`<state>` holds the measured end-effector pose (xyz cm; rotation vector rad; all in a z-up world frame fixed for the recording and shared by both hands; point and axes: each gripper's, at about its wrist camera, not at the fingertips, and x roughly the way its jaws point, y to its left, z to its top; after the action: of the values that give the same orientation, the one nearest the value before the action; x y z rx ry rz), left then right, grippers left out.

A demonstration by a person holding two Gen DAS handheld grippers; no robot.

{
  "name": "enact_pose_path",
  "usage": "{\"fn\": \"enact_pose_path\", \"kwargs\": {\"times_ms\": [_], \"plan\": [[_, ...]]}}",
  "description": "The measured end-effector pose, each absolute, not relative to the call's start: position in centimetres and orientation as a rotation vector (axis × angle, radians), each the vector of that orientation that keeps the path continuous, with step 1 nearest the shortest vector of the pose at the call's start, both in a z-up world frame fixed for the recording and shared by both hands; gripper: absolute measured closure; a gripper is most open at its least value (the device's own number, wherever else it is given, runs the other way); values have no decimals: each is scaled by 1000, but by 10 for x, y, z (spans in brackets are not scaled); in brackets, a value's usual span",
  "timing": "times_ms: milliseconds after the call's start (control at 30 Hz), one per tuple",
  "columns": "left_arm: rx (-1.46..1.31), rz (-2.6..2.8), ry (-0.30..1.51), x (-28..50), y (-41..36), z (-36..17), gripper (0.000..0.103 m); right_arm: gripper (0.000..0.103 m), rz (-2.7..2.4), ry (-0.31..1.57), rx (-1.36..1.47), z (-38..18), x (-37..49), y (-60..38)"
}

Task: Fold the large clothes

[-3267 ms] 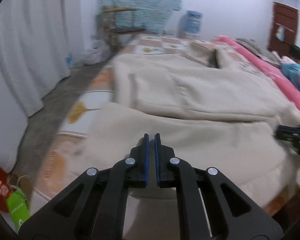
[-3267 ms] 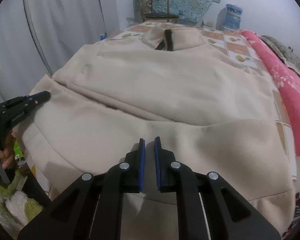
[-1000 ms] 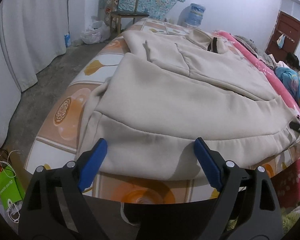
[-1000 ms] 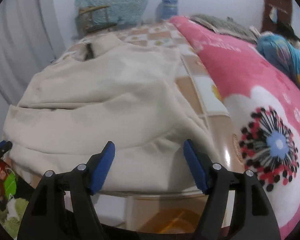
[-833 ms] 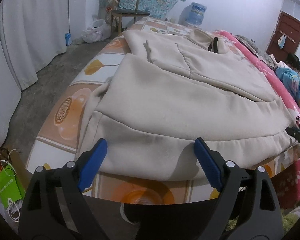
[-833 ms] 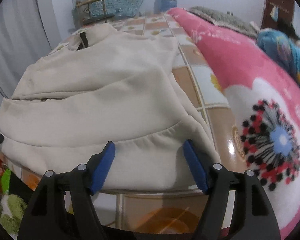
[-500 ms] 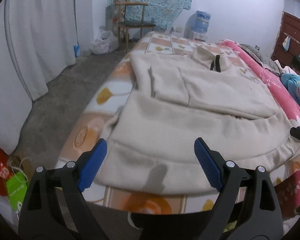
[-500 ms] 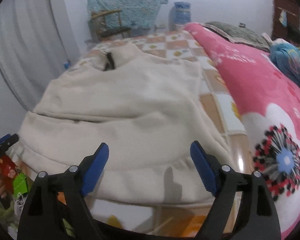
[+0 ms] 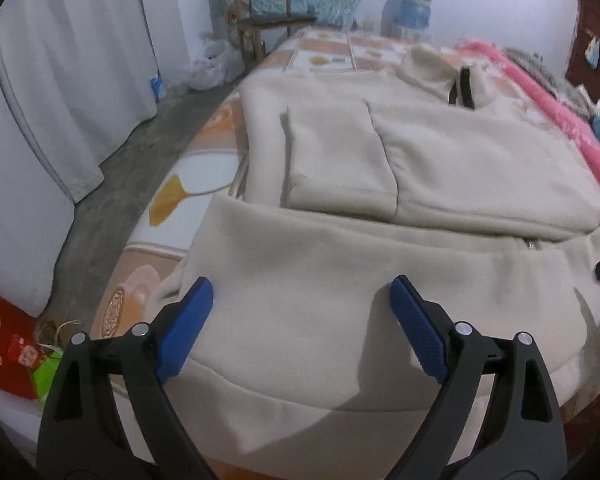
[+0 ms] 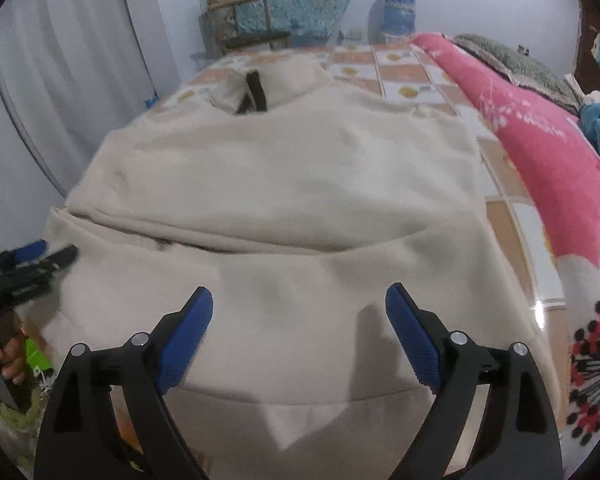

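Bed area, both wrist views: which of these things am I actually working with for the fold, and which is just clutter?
Part of the job:
- beige jacket, lower part folded up over the body
- left gripper, open over the hem
- right gripper, jaws just opened, nothing between them

Lying about:
- pink blanket
- wooden chair
- water bottle
- green bag
- white curtain

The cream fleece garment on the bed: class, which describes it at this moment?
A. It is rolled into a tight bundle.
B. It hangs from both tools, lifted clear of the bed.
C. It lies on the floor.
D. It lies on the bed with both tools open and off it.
D: the cream fleece garment lies spread on the tiled-pattern bed cover, with the left tool and right tool wide open, gripping nothing.
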<state>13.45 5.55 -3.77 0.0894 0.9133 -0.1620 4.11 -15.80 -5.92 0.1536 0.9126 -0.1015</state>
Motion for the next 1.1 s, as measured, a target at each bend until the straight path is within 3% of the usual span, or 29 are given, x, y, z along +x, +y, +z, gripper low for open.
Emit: {"fn": "enact_pose_path", "kwargs": {"times_ms": [300, 1100], "plan": [[142, -121, 909, 130, 51, -23, 16, 8, -93, 923, 120, -71, 42, -154], [206, -179, 831, 138, -8, 26, 16, 6, -75, 927, 120, -72, 44, -155]]}}
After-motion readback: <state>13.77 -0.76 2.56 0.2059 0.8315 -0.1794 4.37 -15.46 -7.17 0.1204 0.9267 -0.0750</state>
